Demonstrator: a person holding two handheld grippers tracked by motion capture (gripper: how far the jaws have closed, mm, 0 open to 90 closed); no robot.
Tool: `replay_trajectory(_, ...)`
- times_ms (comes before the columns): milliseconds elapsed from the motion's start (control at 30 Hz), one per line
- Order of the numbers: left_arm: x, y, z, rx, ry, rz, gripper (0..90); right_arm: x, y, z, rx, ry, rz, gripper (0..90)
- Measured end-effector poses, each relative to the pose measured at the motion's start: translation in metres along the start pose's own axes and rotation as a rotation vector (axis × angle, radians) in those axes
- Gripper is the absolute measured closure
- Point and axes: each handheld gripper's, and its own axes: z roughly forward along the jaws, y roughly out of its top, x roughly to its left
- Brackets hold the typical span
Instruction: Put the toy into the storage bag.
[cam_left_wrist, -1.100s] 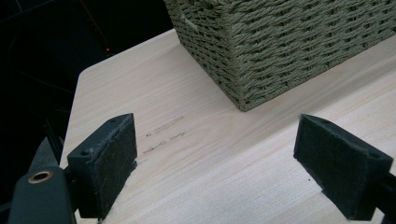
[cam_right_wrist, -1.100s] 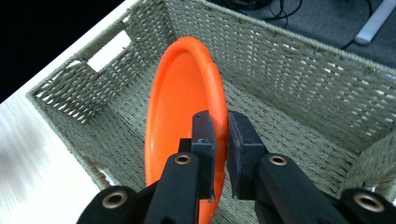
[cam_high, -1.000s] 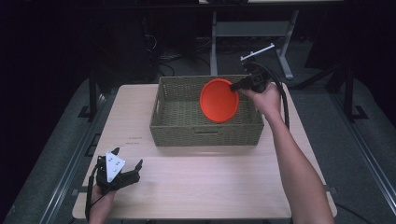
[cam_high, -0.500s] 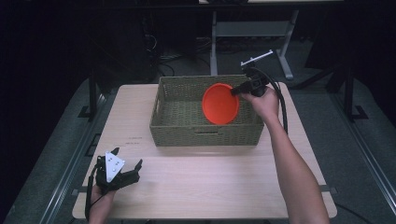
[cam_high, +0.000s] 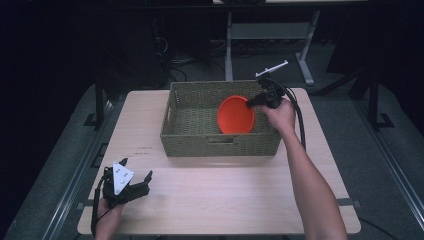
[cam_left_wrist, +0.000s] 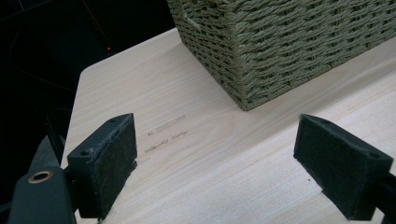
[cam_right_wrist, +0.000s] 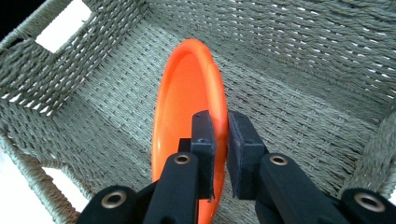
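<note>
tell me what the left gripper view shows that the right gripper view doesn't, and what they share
Left gripper view alone: the wooden table with faint marks on it, the basket's outer corner seen from outside, and the left gripper with its jaws wide apart and nothing between them.

Right gripper view alone: the inside of the basket, and the orange plate held on edge, its rim pinched by the right gripper.

Both: the green woven basket, and a pair of black padded jaws rising from the bottom of the picture.
</note>
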Motion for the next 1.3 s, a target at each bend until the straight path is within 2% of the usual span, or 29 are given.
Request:
replay_trajectory(233, 0.001, 0.000, -0.001, -0.002, 0.003, -0.001, 12.8, 0.005, 0.000, 0.006, 0.021, -0.018, -0.016, 81.3)
replay_trajectory(500, 0.001, 0.000, -0.001, -0.002, 0.004, -0.002, 12.8, 0.005, -0.003, 0.015, 0.072, -0.052, -0.029, 81.2)
replay_trajectory(767, 0.000, 0.000, 0.000, -0.007, 0.002, -0.004, 12.8, -0.006, -0.011, 0.014, 0.088, -0.040, 0.014, 80.4)
replay_trajectory(1300, 0.000, 0.000, -0.001, -0.007, 0.003, -0.002, 12.8, -0.012, -0.011, 0.007, 0.076, -0.040, 0.042, 72.9)
